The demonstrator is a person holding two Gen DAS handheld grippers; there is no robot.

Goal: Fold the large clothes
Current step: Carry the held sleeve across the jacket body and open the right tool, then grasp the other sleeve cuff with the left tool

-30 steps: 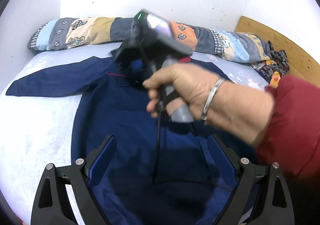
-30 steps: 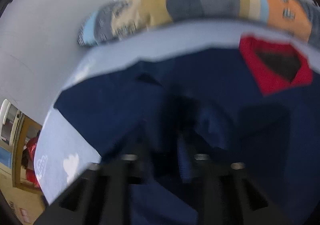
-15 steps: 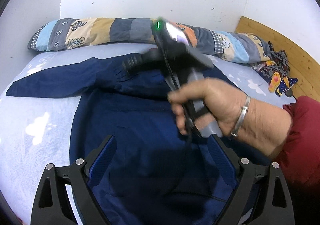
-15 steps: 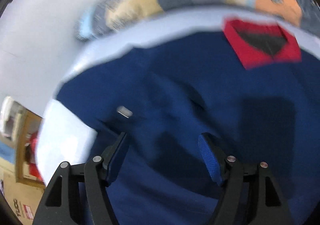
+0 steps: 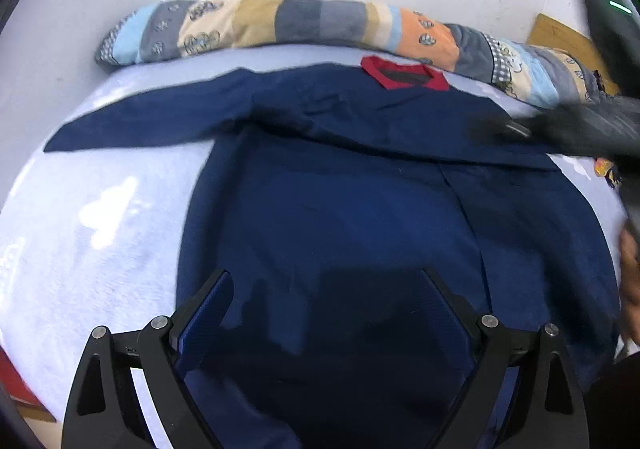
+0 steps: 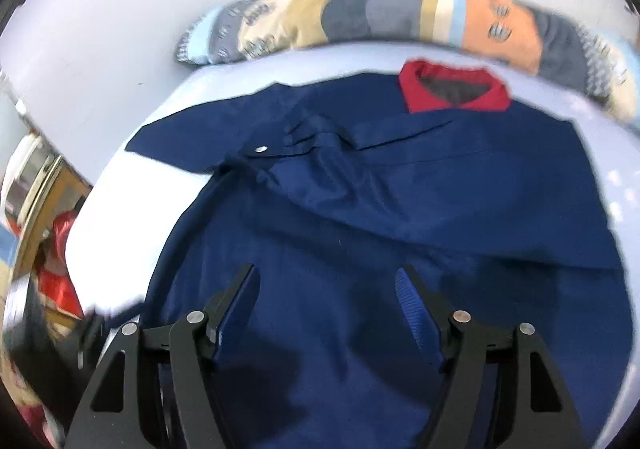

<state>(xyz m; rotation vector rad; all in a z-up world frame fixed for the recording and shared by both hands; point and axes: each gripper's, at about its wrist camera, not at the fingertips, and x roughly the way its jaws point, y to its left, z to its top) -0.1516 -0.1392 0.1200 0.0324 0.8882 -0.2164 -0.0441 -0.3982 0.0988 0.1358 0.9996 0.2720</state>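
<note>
A large navy jacket (image 5: 340, 209) with a red collar (image 5: 404, 75) lies flat on the pale blue bed (image 5: 100, 229). One sleeve (image 5: 140, 121) stretches out to the left. The other sleeve (image 6: 400, 137) lies folded across the chest, its cuff with a silver snap (image 6: 262, 149) resting near the left shoulder. My left gripper (image 5: 326, 281) is open above the lower body of the jacket, holding nothing. My right gripper (image 6: 324, 277) is also open over the jacket's middle, clear of the cloth. Its blurred body crosses the right edge of the left wrist view.
A long patchwork bolster (image 5: 300, 25) lies along the white wall behind the collar. A wooden headboard (image 5: 560, 37) and some patterned clothes (image 5: 606, 169) sit at the far right. A hand (image 5: 630, 269) shows at the right edge. Beyond the bed's left side is a doorway with red items (image 6: 60, 249).
The right gripper, shut on the sleeve a second ago, has opened, left the cuff on the chest and pulled back to the right. The left gripper stayed open in place.
</note>
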